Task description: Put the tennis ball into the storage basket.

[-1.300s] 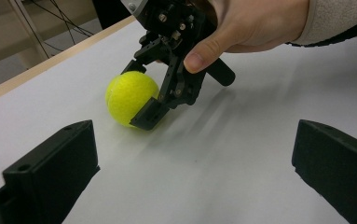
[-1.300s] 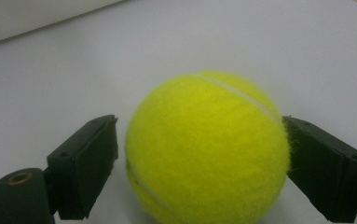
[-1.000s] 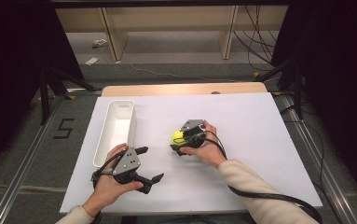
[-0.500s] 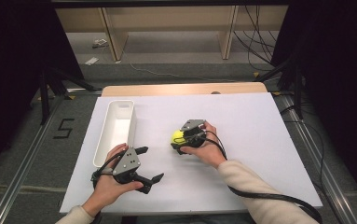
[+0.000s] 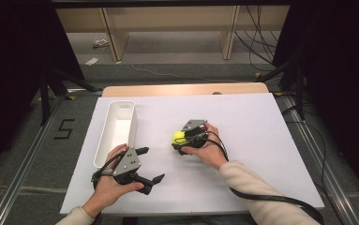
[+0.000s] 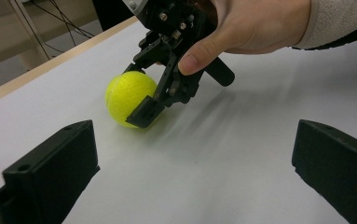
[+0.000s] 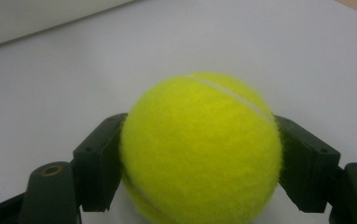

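A yellow tennis ball (image 5: 179,137) rests on the white table sheet (image 5: 261,140) near the middle. My right gripper (image 5: 181,143) is shut on it, and its jaws have just been closing with the ball between them. In the right gripper view both pads (image 7: 99,163) press the sides of the ball (image 7: 199,135). The left gripper view shows the ball (image 6: 120,93) held by the right gripper (image 6: 136,95) a short way ahead. My left gripper (image 5: 153,164) sits at the front left of the sheet, open, with nothing between its jaws (image 6: 192,182).
A long white tray (image 5: 121,105) lies along the left side of the sheet, just beyond my left hand. A wooden table edge (image 5: 186,89) runs behind the sheet. Cables trail from the right gripper over the front right.
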`<state>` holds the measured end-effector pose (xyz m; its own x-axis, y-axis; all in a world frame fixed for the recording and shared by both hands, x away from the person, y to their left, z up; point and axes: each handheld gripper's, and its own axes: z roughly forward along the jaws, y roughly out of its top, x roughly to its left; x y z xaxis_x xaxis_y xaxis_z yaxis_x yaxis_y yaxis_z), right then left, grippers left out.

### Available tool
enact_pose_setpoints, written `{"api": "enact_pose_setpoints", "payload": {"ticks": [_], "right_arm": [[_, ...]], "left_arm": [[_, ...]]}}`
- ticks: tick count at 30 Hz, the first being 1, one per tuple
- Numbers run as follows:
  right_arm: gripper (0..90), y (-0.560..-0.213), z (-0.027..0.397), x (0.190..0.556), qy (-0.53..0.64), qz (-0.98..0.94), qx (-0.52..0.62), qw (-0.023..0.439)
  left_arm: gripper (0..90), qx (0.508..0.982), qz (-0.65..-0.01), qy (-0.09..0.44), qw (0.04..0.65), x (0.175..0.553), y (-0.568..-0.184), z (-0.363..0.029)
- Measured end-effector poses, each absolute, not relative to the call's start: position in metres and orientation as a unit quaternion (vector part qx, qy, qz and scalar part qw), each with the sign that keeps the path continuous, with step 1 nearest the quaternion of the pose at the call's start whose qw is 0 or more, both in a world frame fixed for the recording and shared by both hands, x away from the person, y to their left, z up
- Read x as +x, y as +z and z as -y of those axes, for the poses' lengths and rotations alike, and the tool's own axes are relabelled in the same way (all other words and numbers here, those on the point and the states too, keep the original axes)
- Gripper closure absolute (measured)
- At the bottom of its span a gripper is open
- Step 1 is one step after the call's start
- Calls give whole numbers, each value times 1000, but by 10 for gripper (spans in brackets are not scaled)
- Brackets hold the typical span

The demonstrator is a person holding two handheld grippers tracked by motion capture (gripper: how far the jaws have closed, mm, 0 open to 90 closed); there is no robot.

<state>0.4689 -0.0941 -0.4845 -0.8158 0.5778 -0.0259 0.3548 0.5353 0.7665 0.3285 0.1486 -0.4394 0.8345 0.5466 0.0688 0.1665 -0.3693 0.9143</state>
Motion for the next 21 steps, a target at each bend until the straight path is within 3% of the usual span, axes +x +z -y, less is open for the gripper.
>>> {"api": "enact_pose_setpoints", "payload": {"ticks": [21], "right_arm": [[257,-472,96,468,420,-854,268,152]], "left_arm": [[0,806,-220,185,516,328,-439,-149]]}}
